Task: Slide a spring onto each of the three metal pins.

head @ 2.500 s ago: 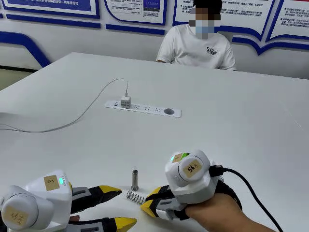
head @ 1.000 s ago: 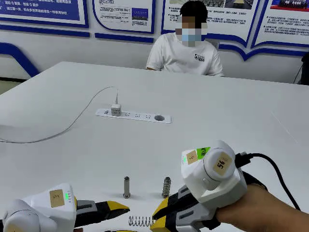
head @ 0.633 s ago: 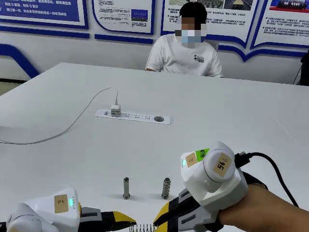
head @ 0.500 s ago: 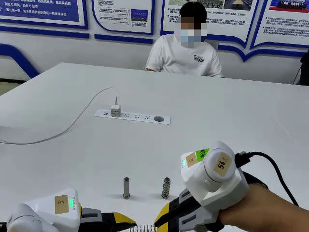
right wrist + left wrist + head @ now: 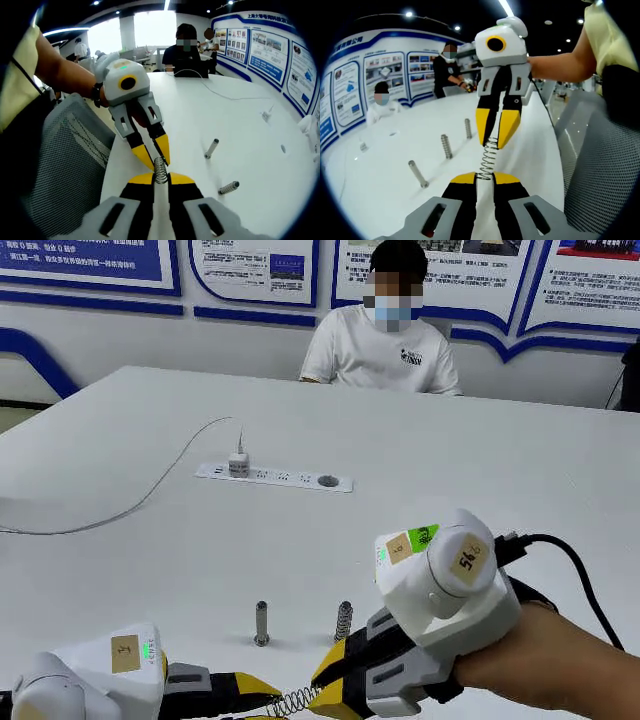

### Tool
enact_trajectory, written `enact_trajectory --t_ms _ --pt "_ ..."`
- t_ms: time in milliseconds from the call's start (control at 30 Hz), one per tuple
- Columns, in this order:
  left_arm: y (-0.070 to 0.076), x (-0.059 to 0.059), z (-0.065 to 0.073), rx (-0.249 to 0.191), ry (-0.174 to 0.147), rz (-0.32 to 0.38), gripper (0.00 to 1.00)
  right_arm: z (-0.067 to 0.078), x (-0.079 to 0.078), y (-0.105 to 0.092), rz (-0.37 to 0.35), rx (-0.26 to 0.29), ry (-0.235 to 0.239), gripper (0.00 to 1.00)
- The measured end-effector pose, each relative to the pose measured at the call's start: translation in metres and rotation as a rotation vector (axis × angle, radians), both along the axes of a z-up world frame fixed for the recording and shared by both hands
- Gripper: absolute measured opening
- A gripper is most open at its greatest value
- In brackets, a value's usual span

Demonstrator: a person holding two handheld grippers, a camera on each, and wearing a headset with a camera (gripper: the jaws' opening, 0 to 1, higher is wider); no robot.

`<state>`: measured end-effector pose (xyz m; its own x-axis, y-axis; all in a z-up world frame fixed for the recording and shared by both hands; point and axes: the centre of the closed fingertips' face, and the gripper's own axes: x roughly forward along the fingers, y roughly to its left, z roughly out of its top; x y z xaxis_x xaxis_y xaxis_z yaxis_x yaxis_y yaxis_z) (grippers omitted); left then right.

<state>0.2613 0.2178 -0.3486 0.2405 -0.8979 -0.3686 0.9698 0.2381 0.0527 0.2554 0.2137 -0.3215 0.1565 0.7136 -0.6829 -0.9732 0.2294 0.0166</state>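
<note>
- Yellow-tipped jaws of the left gripper [image 5: 262,692] and right gripper [image 5: 325,692] face each other nearest the viewer. Each pair is pressed together on one end of a loose spring [image 5: 293,700] stretched between them.
- Just beyond, on the white table [image 5: 500,470], a bare pin [image 5: 261,623] stands upright beside a spring-wrapped pin [image 5: 343,621].
- Farther back lies a power strip [image 5: 272,477].
- At the far edge sits a seated person [image 5: 380,335].

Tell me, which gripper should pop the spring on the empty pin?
Probably left. Both the left gripper and right gripper pinch the spring, but the bare pin stands just beyond the left one's tips, while the sprung pin stands ahead of the right's.
</note>
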Motion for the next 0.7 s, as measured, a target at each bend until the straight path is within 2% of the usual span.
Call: enact_trajectory --t_ms 333,700 --pt "-0.002 0.0 0.003 -0.012 -0.003 0.005 0.11 0.013 0.002 0.012 0.003 0.04 -0.042 0.12" --pt "-0.007 -0.002 0.005 -0.025 -0.001 0.001 0.11 0.019 0.005 0.026 -0.003 0.084 -0.066 0.12"
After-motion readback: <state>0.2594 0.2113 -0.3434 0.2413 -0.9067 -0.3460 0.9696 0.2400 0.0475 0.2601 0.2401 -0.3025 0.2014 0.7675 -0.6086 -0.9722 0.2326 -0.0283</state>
